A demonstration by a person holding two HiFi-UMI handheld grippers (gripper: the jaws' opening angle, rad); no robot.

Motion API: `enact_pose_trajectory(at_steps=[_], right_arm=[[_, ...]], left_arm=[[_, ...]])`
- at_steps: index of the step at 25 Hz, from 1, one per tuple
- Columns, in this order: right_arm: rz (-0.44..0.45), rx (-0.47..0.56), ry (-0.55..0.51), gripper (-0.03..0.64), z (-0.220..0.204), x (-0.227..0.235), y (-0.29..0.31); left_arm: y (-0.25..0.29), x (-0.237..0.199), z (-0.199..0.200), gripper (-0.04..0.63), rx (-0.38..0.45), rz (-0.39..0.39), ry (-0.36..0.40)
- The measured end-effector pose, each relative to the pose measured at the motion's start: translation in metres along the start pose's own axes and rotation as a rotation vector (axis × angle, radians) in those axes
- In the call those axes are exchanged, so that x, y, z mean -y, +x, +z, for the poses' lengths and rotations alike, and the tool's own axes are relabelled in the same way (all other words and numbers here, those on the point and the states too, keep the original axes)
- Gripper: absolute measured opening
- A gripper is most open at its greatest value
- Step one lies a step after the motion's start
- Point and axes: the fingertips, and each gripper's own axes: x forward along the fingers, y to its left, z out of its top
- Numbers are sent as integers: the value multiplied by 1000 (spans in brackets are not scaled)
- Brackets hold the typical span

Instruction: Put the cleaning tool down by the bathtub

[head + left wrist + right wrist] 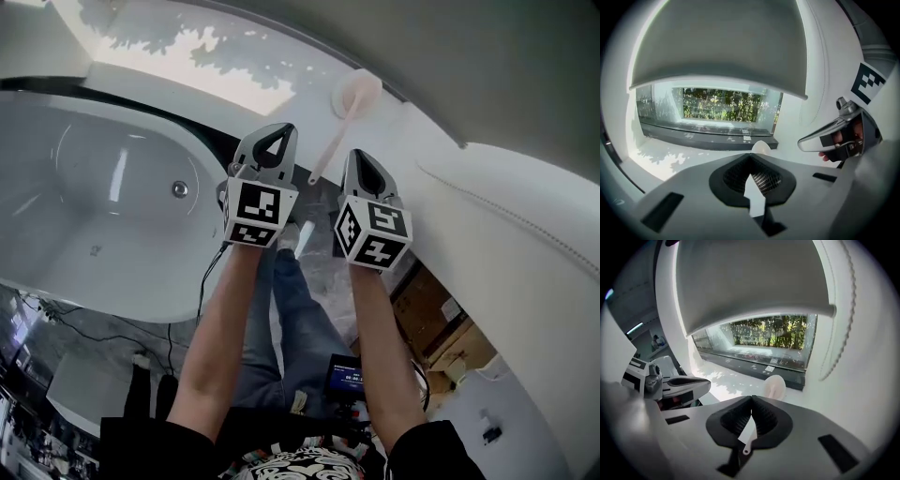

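Beside bathtub [94, 234], brush [334, 141] diagonal, head away.

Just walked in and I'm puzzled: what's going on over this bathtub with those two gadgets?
A person holds a two-jaw gripper in each hand above the edge of the white bathtub. A pale long-handled cleaning brush lies on the ledge beside the tub, just ahead of them. The left gripper and right gripper are both shut and empty, so the brush looks already put down.

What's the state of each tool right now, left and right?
Left tool: closed, holding nothing.
Right tool: closed, holding nothing; the brush lies free ahead of it.
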Motion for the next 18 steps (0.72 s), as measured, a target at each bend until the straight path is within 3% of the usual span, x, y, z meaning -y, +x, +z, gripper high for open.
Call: enact_pose_trajectory(at_steps=[5, 18], right_arm=[[10, 89, -64, 26, 36, -14, -45], [94, 370, -81, 26, 149, -59, -176]], left_arm=[[-36, 5, 41, 9, 25, 32, -1], [-156, 3, 168, 9, 195, 160, 27]])
